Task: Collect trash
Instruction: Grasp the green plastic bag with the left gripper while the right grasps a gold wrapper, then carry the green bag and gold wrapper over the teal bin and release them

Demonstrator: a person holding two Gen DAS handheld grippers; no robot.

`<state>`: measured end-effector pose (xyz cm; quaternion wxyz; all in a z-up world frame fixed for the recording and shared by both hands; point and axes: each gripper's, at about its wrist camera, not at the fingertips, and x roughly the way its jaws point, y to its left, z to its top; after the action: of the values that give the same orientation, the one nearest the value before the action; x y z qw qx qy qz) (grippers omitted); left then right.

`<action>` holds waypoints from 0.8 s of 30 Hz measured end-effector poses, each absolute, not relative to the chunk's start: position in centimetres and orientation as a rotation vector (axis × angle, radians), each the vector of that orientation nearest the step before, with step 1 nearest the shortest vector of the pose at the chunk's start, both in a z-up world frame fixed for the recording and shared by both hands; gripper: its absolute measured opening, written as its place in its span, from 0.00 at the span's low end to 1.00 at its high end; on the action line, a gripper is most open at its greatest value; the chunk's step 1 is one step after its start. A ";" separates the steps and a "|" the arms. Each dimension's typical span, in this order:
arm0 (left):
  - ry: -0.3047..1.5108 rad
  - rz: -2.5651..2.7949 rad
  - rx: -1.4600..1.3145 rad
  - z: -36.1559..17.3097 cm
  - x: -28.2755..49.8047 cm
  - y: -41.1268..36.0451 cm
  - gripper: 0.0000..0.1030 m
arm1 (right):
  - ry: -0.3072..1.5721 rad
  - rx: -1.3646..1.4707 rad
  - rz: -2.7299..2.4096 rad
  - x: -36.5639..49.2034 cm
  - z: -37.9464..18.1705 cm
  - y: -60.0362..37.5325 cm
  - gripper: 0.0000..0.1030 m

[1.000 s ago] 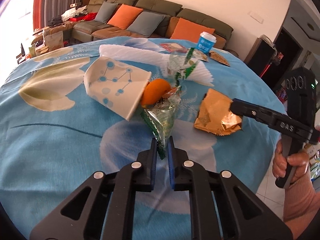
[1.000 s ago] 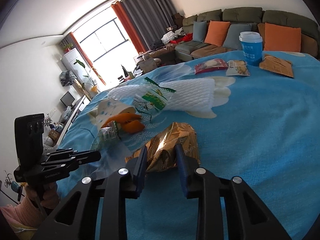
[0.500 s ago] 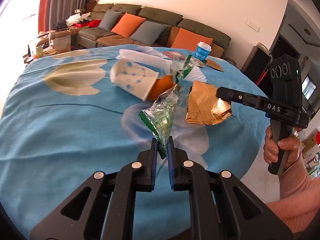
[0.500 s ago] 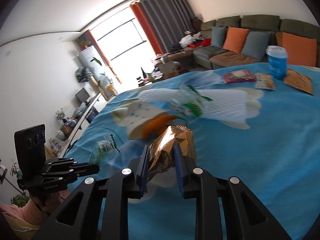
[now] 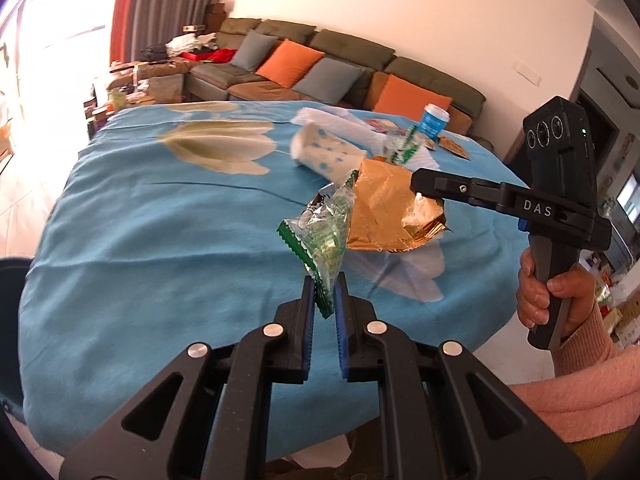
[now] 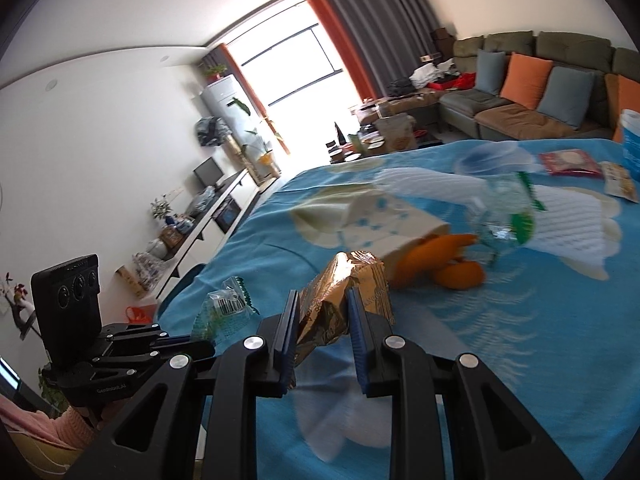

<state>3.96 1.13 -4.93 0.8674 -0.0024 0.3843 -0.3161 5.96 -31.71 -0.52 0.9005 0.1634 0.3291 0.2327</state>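
Note:
My left gripper [image 5: 324,282] is shut on a green-and-clear snack wrapper [image 5: 322,232], held up off the blue tablecloth [image 5: 160,240]. My right gripper [image 6: 323,300] is shut on a crumpled gold foil wrapper [image 6: 344,292], also lifted. In the left wrist view the gold wrapper [image 5: 384,212] hangs from the right gripper [image 5: 418,188] just right of the green one. In the right wrist view the green wrapper [image 6: 224,310] shows at the left gripper [image 6: 200,346] at lower left.
On the table lie a tipped white paper cup [image 5: 324,154], orange peel [image 6: 448,264], white foam netting [image 6: 560,220], another green wrapper [image 5: 404,146], a blue cup [image 5: 434,120] and flat packets [image 6: 568,162]. A dark bin edge [image 5: 10,320] stands left of the table. A sofa [image 5: 320,68] is behind.
Both grippers have pulled back toward the near edge and risen a little, carrying their wrappers away from the pile. The gold wrapper left the cloth.

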 end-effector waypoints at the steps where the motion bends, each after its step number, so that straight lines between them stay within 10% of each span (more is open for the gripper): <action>1: 0.803 -0.650 -0.012 -4.9 3.9 1.7 0.10 | 0.681 0.337 0.492 6.1 -0.5 -31.2 0.22; 24: 0.752 -0.332 -0.126 -3.6 2.8 13.6 0.10 | 0.704 0.257 0.746 10.3 0.7 -20.7 0.22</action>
<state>2.83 13.65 -3.57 0.9148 -0.0611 0.3652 -0.1611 10.26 -20.68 0.67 0.8635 0.1227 0.3356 0.3560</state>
